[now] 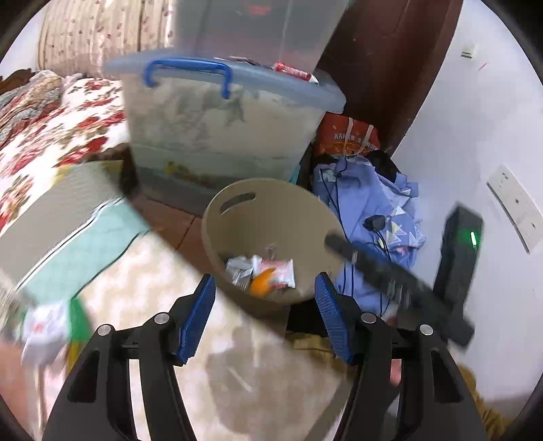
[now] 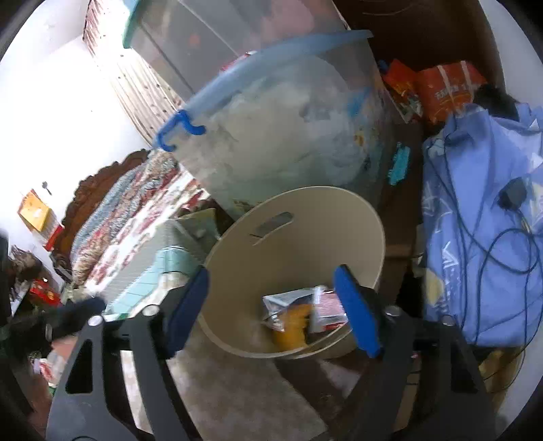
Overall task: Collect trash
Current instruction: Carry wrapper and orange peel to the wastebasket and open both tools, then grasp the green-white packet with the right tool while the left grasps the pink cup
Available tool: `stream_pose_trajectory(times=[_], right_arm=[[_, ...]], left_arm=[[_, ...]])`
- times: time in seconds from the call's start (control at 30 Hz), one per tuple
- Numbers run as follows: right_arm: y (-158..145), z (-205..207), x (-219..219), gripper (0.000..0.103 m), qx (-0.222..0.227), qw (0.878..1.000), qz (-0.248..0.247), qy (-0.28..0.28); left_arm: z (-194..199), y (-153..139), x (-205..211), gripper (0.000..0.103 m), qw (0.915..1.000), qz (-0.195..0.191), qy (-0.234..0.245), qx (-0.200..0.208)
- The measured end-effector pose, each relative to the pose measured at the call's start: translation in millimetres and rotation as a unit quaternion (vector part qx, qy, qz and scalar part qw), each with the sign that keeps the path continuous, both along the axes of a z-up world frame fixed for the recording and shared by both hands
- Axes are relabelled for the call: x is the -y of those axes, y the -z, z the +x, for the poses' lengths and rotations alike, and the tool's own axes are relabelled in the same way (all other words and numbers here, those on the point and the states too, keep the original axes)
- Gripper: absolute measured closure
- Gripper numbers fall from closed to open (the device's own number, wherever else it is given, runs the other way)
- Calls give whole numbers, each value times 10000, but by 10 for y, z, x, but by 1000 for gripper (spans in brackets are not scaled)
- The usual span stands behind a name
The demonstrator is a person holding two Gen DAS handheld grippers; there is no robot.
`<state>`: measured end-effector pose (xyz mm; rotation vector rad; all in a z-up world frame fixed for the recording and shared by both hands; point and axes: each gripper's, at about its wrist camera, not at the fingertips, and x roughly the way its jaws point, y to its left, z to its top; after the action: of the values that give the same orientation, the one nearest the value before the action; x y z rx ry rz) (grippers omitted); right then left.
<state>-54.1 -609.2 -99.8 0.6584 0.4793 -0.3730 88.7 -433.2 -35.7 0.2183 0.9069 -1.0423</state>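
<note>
— Cluttered bedroom floor, that was the setting. What sat closest to you?

— Both pairs of tongs. The left tongs [image 1: 264, 298] stood with their blue pads wide apart and nothing between them, held above the near rim of the beige bin [image 1: 237, 217]. The right tongs [image 2: 271, 305] were spread apart too, empty, tilted over the same bin [image 2: 305, 237].

— And the trash?

— Already down in the bin: silver and white wrappers [image 1: 242, 268], a red-and-white packet [image 1: 281, 271] and an orange piece [image 1: 263, 285] lying together at the bottom. From the right side the same heap showed, the packet [image 2: 327, 305] just beside the right pad.

— Anything beside the bin?

— To its right, a crumpled blue cloth [image 1: 373, 203] with a dark cable and a plug [image 1: 373, 224] lying on it. To the left, a blurred teal-and-grey pad [image 1: 78, 217].

— Farther back?

— Right behind the bin, a clear storage box [image 1: 220, 135] with a blue lid handle [image 1: 190, 73], stuffed with pale material, and a second clear box [image 1: 258, 30] stacked on top. Red bags [image 1: 346, 135] sat behind the cloth, and the floral bed [image 1: 51, 129] stretched off to the left.
</note>
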Motion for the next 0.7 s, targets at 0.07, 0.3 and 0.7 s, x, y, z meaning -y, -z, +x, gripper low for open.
stream_pose_trajectory(times=[0.07,0.3,0.7], right_arm=[[-89,31,-147,37,136,9996,55,-248],[-285,625,-1068,38,64,9835,-27,-1810],[273,1690,-1667,39,-622,9375,2311,-2526]], left_arm=[[-75,16,-350,45,10000,-2,-73,-21],[-137,256,-1742,45,9949,223,-952,-268],[460,-206,-2637,19,9716,-3,-2302,550]])
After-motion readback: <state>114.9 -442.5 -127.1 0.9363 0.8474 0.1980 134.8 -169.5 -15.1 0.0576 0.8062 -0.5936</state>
